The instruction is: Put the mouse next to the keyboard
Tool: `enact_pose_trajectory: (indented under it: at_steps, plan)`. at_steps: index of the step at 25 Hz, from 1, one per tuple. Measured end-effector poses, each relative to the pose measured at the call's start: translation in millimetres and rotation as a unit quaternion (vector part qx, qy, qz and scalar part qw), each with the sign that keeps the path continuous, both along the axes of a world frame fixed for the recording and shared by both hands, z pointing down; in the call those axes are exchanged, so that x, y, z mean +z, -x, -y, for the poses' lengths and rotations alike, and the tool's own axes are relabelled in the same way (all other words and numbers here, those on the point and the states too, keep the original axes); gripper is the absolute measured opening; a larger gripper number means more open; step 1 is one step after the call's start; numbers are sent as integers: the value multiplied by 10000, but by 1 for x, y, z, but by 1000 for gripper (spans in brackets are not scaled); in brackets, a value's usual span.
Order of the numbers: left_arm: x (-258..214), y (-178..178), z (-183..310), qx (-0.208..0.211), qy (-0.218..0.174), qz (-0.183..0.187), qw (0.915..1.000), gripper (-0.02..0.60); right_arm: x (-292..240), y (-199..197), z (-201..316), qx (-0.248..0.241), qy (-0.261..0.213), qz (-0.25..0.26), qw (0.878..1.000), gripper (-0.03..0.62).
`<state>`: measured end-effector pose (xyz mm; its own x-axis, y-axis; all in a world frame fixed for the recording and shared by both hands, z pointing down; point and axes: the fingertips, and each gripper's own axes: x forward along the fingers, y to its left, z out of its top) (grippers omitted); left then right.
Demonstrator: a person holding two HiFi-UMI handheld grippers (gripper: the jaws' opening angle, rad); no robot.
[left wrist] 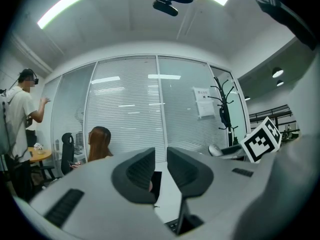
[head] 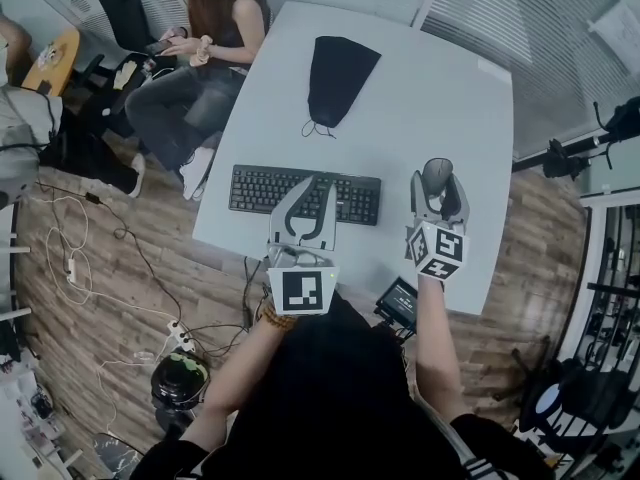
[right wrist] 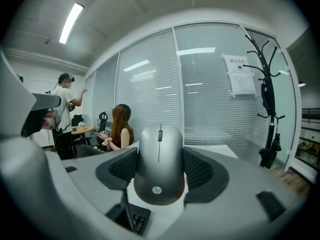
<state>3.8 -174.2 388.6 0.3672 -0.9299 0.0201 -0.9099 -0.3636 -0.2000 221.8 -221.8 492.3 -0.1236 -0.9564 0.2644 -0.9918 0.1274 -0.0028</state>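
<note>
A grey mouse [head: 437, 176] sits between the fingers of my right gripper [head: 438, 182], which is shut on it, just off the right end of the black keyboard [head: 260, 188]. In the right gripper view the mouse [right wrist: 160, 149] fills the gap between the pads of the right gripper [right wrist: 160, 158], and a keyboard corner [right wrist: 139, 219] shows below. Over the keyboard's middle hovers my left gripper [head: 319, 184]. In its own view the left gripper [left wrist: 161, 156] has its jaws only a little apart, with nothing between them.
The white table [head: 420, 78] holds a black pouch [head: 338, 73] at the back. A person [head: 200, 48] sits at its left edge. A small device [head: 398, 303] lies off the table's near edge, and cables [head: 70, 258] trail over the wooden floor.
</note>
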Motion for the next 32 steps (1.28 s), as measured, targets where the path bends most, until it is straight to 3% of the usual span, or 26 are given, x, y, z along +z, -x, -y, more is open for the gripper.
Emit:
enact_pose_trajectory:
  at_steps: [32]
  plan:
    - [11,17,9,-92,131,14,9999,78,109,-4,7,71,1194,17,9928,285]
